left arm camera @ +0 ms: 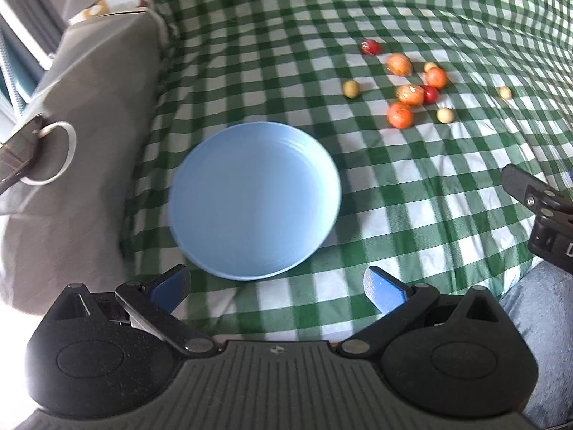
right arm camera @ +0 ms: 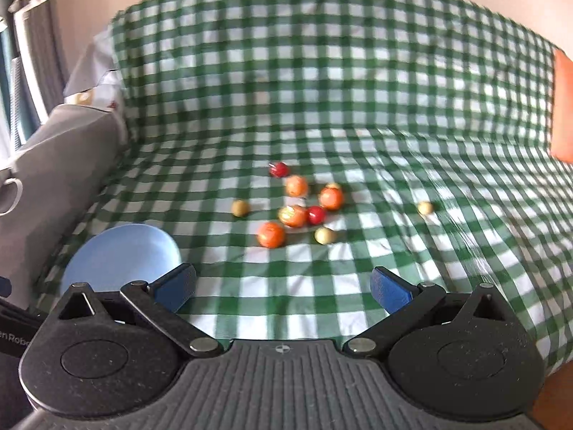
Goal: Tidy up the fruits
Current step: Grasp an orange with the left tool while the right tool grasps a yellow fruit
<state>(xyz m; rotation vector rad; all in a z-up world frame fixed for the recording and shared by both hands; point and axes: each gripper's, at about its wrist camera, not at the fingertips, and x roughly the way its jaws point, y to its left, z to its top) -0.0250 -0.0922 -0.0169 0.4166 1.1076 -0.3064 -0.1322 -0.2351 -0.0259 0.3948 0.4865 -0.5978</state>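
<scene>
Ten small fruits lie scattered on a green-and-white checked cloth (right arm camera: 322, 107) spread over what looks like a sofa or bed rather than a table: four orange ones, two red, four pale yellow-green. Nearest the right tongs (right arm camera: 283, 288) is an orange fruit (right arm camera: 271, 234), with a pale fruit (right arm camera: 325, 235) just beside it; one red fruit (right arm camera: 316, 214) touches a second orange fruit (right arm camera: 293, 215); another pale fruit (right arm camera: 425, 208) lies well apart to the right. A light blue plate (left arm camera: 200, 165) rests empty on the cloth, left of the cluster and directly ahead of the left tongs (left arm camera: 277, 288).

Stage, as judged: the opening of the task. No fruit is on the plate and neither tool carries anything. Both pairs of tongs stand spread wide with nothing between their blue pads.

Next move, as judged: the right tongs, already aimed at the cluster, would need to advance and descend over a single fruit, most readily the nearest orange one, then close gently. The fruits are round and the cloth soft and creased, so a fruit may roll if nudged off-centre.

Writing: at the lower left edge of the right wrist view, a partial white inscription reading "en Rob" (right arm camera: 14, 338) on a dark surface; the rest is cut off. Nothing else is legible.
</scene>
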